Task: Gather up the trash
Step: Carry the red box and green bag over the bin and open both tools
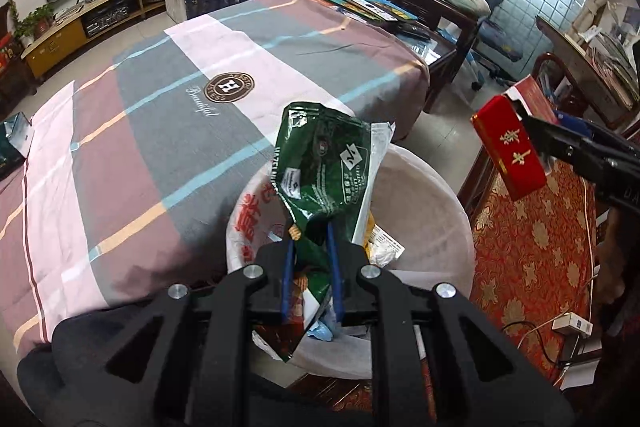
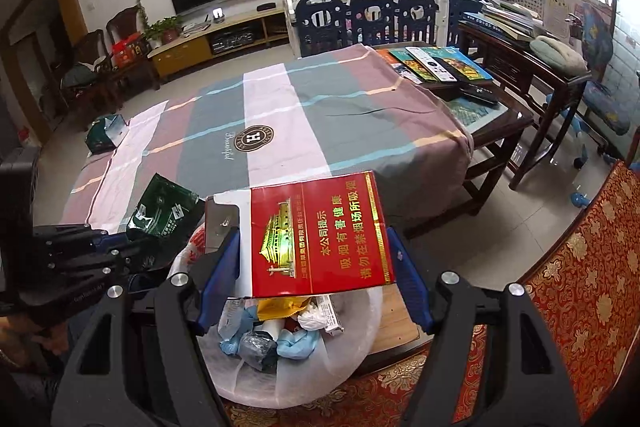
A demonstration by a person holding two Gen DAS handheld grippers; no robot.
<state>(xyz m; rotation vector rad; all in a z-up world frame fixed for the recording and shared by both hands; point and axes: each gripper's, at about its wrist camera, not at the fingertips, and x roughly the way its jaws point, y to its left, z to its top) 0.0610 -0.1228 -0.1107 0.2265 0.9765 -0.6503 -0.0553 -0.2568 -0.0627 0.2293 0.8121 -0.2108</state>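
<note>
Left gripper (image 1: 312,227) clamps green wrapper (image 1: 320,163), right gripper (image 2: 316,259) clasps red carton (image 2: 320,235); both poised over bin (image 2: 360,323), lower centre, for dropping.

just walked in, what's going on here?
Trash pickup, two handheld grippers. The left gripper is shut on a crumpled green wrapper, held above the lined trash bin. The right gripper clamps a red cigarette carton over the same bin. Neither piece is dropped yet. Another green packet lies at the table's far corner.
</note>
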